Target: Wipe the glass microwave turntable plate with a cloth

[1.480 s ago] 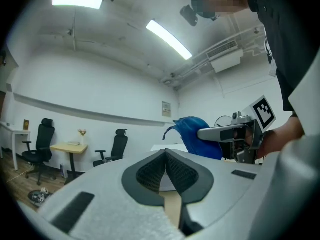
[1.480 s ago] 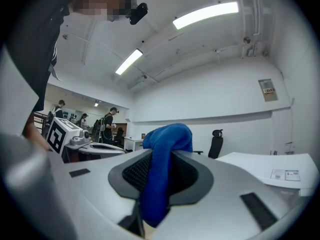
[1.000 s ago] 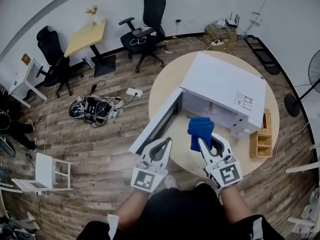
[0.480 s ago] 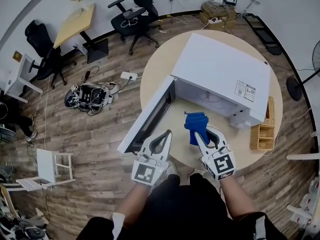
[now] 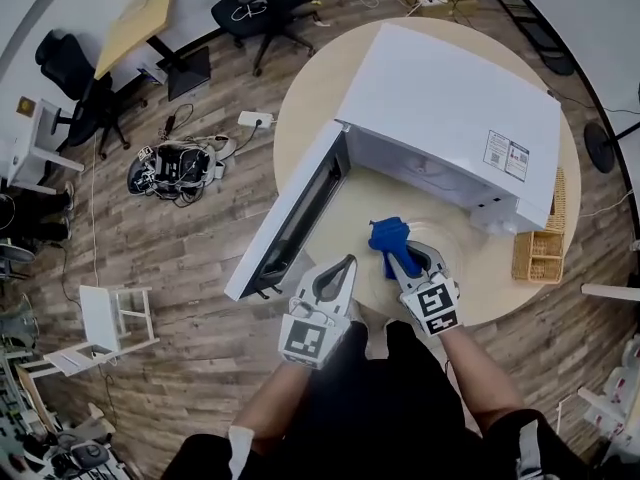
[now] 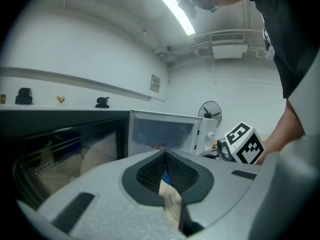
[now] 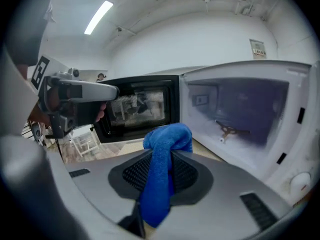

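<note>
Cloth at the plate, microwave door swung wide
Head view: lower centre, the right gripper point(image 5: 397, 260) clamps a blue cloth point(image 5: 388, 235) over the faint glass plate point(image 5: 452, 236) on the round table point(image 5: 305, 108); the open door point(image 5: 290, 218) hems the left, microwave point(image 5: 450, 108) behind, basket point(image 5: 545, 253) at right. Left gripper view: left gripper point(image 6: 164, 155) jaws together, nothing between. Right gripper view: the cavity shows its coupler point(image 7: 231, 130)

Bright, even indoor light from a ceiling tube lamp point(image 6: 175, 9), which glares white. Heavy fisheye bending and black corners in both gripper views; the near left tongs point(image 6: 165, 154) look soft.
</note>
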The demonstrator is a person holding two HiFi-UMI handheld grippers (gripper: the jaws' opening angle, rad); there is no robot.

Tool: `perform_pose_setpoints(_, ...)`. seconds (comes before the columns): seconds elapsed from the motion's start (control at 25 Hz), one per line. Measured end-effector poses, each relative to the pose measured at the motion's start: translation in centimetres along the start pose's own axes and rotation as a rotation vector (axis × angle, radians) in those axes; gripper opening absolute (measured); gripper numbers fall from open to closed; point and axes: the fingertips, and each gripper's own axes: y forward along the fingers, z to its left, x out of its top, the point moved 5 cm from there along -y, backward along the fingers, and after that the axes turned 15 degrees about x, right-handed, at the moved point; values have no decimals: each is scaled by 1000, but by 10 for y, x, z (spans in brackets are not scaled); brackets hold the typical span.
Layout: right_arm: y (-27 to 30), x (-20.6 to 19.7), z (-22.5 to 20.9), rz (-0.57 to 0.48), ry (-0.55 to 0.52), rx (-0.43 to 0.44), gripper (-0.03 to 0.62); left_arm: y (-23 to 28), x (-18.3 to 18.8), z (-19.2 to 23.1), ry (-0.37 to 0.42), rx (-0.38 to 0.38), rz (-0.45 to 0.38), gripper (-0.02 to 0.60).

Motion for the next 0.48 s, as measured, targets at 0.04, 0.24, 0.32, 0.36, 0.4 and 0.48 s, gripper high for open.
perform_pose_setpoints(0.04, 4, -7, -1, 22, 3, 2, 87, 1, -5, 0, 2, 3, 8, 6)
perform_pose_setpoints(0.24, 21, -28, 3, 106, 22, 51, 87, -1, -17, 3, -3, 13, 35, 6)
perform_pose_setpoints(0.32, 28, -34, 5, 137, 30, 73, 87, -3, -21, 6, -4, 20, 46, 6)
perform_pose_setpoints(0.36, 32, -37, 6, 152, 34, 82, 87, -4, -23, 8, 1, 24, 50, 6)
perform_pose_setpoints(0.4, 36, -39, 5, 165, 40, 88, 87, -4, -25, 10, 3, 28, 54, 6)
perform_pose_setpoints(0.48, 42, -42, 5, 180, 44, 93, 87, -4, -29, 13, 3, 34, 62, 6)
